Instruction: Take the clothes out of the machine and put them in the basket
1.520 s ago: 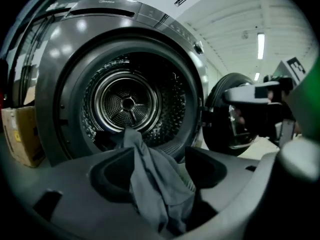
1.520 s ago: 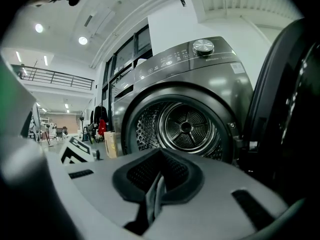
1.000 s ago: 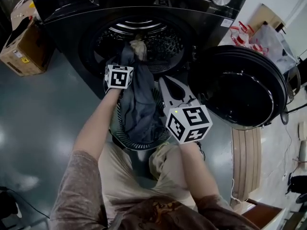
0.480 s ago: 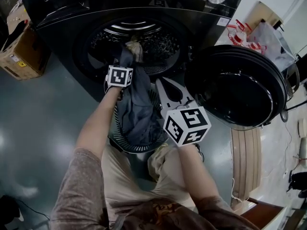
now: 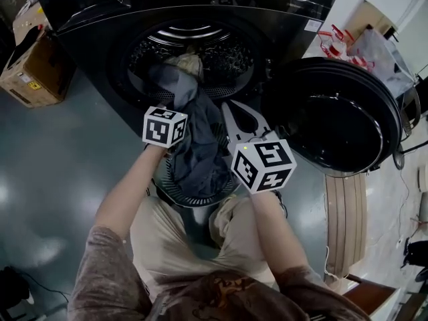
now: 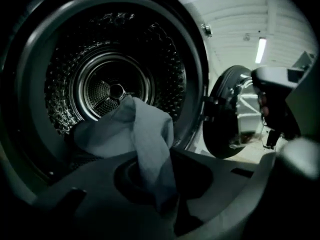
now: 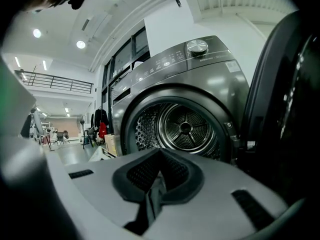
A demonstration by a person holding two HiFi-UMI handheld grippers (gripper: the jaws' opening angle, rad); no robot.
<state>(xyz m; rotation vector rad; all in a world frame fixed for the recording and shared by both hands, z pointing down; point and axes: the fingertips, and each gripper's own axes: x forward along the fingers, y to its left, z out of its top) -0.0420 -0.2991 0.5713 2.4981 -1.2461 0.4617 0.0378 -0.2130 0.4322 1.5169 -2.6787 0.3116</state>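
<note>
Left tool: jaws just closed, now pinched on grey garment; we see cloth trail from pads back into drum. Against earlier head views, left tool drawn back from machine mouth toward basket, garment stretched longer. Right tool: jaws together on dark fold, seemingly same garment, unmoved beside basket. We judge extraction under way; garment's far end and beige item still inside drum.

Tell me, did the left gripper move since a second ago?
Yes. The left gripper pulled back from the washing machine, toward the person, its jaws just closing on the grey cloth.
</note>
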